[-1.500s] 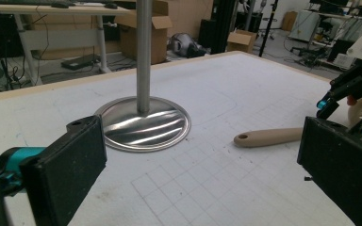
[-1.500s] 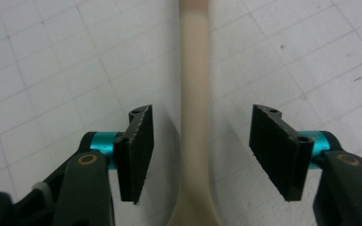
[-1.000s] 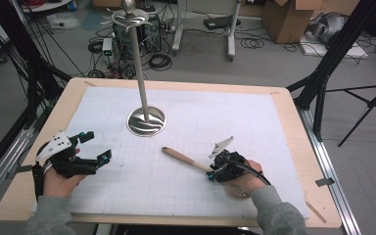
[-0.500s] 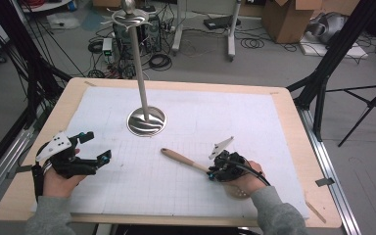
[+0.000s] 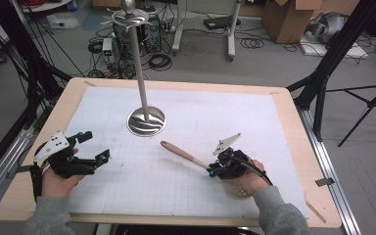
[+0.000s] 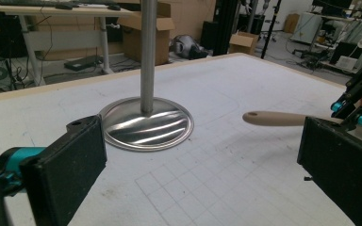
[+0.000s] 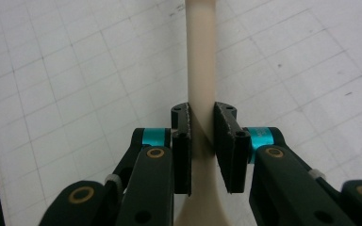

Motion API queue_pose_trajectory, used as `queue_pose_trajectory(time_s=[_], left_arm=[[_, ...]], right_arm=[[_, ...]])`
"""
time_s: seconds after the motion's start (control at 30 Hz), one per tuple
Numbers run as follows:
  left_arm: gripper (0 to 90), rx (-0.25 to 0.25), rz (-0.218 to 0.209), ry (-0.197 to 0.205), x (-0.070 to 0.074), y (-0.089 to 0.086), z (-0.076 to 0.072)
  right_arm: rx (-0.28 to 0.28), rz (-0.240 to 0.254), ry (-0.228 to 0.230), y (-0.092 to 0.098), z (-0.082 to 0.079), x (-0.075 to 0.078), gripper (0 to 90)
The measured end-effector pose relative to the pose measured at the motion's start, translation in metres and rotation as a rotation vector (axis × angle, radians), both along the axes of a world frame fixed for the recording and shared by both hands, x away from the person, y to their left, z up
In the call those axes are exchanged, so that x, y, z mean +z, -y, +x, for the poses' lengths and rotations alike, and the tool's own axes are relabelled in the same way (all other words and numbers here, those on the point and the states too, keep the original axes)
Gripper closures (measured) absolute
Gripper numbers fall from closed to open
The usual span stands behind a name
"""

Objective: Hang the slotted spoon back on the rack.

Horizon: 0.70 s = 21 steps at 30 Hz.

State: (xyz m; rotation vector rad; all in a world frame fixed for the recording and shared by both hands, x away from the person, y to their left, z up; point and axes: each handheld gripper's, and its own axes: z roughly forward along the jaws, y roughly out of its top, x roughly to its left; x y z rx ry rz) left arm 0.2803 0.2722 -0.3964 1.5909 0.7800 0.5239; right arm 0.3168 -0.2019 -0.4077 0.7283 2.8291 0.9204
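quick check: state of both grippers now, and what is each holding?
Left gripper: open, holding nothing.
Right gripper: jaws just closed, shut on the wooden handle.

**Around the table: stand, mat and clutter**

A steel stand, its round base (image 5: 147, 121) resting on the white gridded mat (image 5: 186, 191) left of centre toward the far edge, sends a thin pole (image 5: 138, 63) straight up. The mat covers most of the wooden table (image 5: 293, 115). On the floor past the far edge lie cables (image 5: 159, 61), cardboard boxes (image 5: 286, 19) and a black tripod (image 5: 367, 100).
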Motion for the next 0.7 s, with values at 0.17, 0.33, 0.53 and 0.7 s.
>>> queue_pose_trajectory(time_s=[0.17,0.33,0.53,0.7], left_arm=[[2.3,-0.001,-0.001,-0.003,0.000,0.001,0.000],[2.3,0.000,0.000,-0.001,0.000,0.000,-0.001],[2.3,0.005,-0.008,0.003,0.001,-0.002,-0.003],[2.3,0.006,-0.010,0.006,0.001,-0.004,-0.005]], right_arm=[[-0.020,0.060,-0.001,0.007,0.001,0.006,77.9],[-0.031,0.101,0.020,0.014,0.003,0.016,78.0],[-0.034,0.149,0.039,0.019,0.005,0.032,78.0],[-0.031,0.196,0.061,0.022,0.007,0.046,78.0]])
